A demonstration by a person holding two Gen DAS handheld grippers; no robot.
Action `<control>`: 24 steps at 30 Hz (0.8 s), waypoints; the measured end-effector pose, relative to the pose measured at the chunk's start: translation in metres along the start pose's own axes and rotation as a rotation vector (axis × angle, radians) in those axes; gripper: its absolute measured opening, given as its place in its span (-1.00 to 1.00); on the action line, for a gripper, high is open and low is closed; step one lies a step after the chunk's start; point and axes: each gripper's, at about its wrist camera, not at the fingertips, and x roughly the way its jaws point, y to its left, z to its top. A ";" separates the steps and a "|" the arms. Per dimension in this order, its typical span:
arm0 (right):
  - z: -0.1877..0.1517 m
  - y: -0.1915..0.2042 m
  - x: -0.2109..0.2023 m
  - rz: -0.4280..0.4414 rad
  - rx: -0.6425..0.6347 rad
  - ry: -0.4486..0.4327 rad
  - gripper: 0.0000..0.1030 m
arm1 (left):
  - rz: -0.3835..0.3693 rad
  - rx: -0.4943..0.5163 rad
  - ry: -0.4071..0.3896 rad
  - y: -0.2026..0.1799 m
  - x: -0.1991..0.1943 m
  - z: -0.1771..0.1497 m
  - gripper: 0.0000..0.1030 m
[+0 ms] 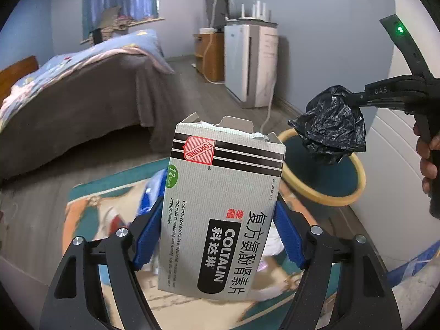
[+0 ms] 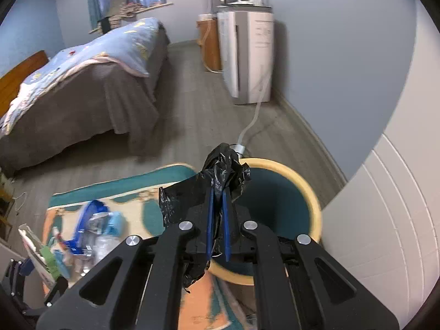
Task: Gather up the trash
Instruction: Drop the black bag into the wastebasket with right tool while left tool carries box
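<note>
My left gripper [image 1: 220, 209] is shut on a grey Coltalin medicine box [image 1: 222, 206], held upright above the mat; its torn top is open. My right gripper [image 2: 217, 192] is shut on a crumpled black plastic bag [image 2: 220, 170], held over the near rim of a dark teal bin with a yellow rim [image 2: 310, 192]. In the left wrist view the right gripper [image 1: 357, 99] and the black bag [image 1: 332, 129] hang above the bin [image 1: 354, 189], right of the box. More trash, a blue and clear plastic pile [image 2: 90, 228], lies on the mat to the left.
A patterned teal and orange mat [image 2: 137, 192] covers the floor below. A bed [image 2: 82, 82] stands at left, a white appliance [image 2: 247, 52] against the far wall with a hose running to the bin. A white panelled wall [image 2: 385, 206] is close on the right.
</note>
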 end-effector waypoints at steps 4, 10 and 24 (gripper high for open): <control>-0.005 -0.026 0.013 -0.047 0.023 0.027 -0.89 | -0.027 0.033 0.021 -0.027 0.017 0.010 0.47; -0.009 -0.057 0.026 -0.087 0.050 0.046 -0.89 | -0.090 0.059 0.041 -0.057 0.038 0.028 0.47; -0.028 -0.130 0.054 -0.120 0.242 0.140 -0.89 | -0.181 0.143 0.154 -0.121 0.112 0.065 0.47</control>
